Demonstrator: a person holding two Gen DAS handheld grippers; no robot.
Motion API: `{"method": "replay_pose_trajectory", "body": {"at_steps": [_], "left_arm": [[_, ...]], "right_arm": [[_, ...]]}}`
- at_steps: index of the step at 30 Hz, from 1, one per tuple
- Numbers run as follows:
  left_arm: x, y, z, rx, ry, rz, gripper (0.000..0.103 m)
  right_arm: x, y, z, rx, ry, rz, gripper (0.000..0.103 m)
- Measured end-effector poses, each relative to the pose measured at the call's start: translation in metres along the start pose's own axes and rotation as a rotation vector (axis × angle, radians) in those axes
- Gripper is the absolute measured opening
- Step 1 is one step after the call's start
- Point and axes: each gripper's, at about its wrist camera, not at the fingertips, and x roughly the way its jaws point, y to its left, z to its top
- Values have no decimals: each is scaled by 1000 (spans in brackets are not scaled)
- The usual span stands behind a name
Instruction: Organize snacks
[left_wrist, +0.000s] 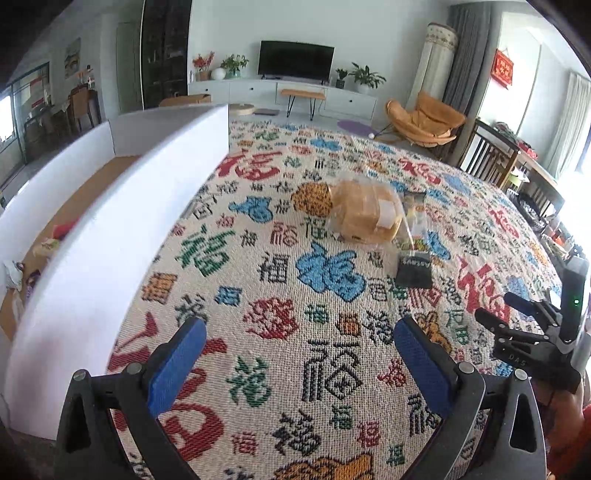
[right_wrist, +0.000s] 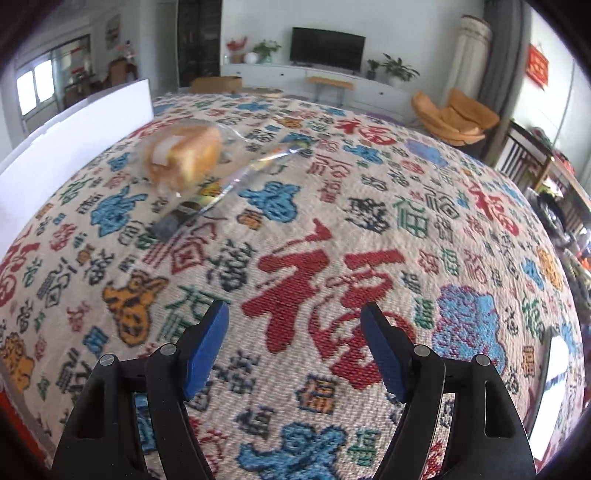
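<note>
— Blue pads of the left claw (left_wrist: 299, 363) are standing wide apart, gripping nothing, over the patterned cloth (left_wrist: 280, 376) covering the table.

— And the right claw (right_wrist: 295, 349)?

— Its pads are also standing apart and empty, above a big red character.

— Where are the snacks sitting?

— A bagged bread (left_wrist: 365, 218) is lying on the cloth ahead of both claws, with a dark packet (left_wrist: 413, 273) just beside it. More snacks (left_wrist: 48, 243) are lying inside the white box (left_wrist: 122, 221) at the left.
</note>
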Motion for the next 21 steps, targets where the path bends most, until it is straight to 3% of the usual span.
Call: {"method": "replay_pose_trajectory", "body": {"at_steps": [7,14,21], "left_arm": [[40,-8,-35,53,79,111,101],[53,-12,-43,84,115,122,101],[51,-7,-48,64,84,110,103]], "right_arm": [[12,-7,-1,41,32,27,81],[17,-15,1,86,49,37,88],[19,-15,-1,91,50,41,88]]}}
